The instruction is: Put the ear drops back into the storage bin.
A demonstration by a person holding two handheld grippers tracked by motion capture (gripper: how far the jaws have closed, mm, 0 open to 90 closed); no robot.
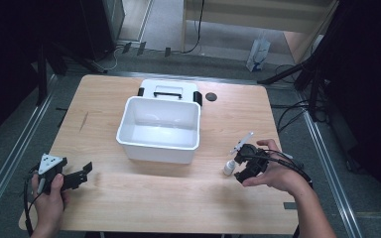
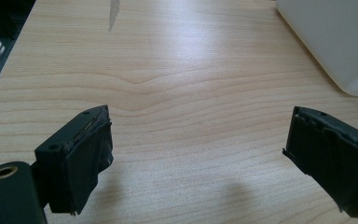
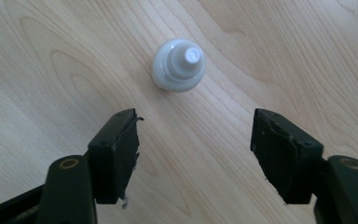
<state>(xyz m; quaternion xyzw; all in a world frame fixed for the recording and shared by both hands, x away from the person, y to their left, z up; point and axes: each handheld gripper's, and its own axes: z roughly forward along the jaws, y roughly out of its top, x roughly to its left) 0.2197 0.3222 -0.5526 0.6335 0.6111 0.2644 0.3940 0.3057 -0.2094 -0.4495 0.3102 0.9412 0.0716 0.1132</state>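
Right gripper view: a small white bottle (image 3: 178,65) stands upright on the wooden table (image 3: 279,51), seen almost straight down its cap, so its long axis points up toward the camera.
Bottle's place: in the high view the small white bottle (image 1: 229,167) sits near the table's right edge, somewhat toward the near edge, in front of the white bin's near right corner and well apart from it.
Key relation: the bottle lies just ahead of the right gripper (image 3: 193,140), beyond the jaw tips and a little to the left of the midline between them; it touches neither jaw.
Right gripper: in the high view the right gripper (image 1: 245,163) hovers just beside the bottle, tilted down over it; its jaws stand wide apart and hold nothing.
Likely next move: judging by this layout, a short push forward with a slight shift to centre would bring the bottle between the jaws.
Nearer hand: the right one by far.
Left gripper: the left gripper (image 1: 82,173) is held near the table's near left corner, well apart from the bottle; in its own view the left gripper (image 2: 198,149) shows its jaws spread wide over bare wood, empty.
White bin: the white bin (image 1: 129,111) sits open at the table's middle, and looks empty.
Lid: a white lid (image 1: 151,88) with a black handle lies just behind the bin, toward the far edge.
Black disc: a small black disc (image 1: 211,96) lies just right of the lid.
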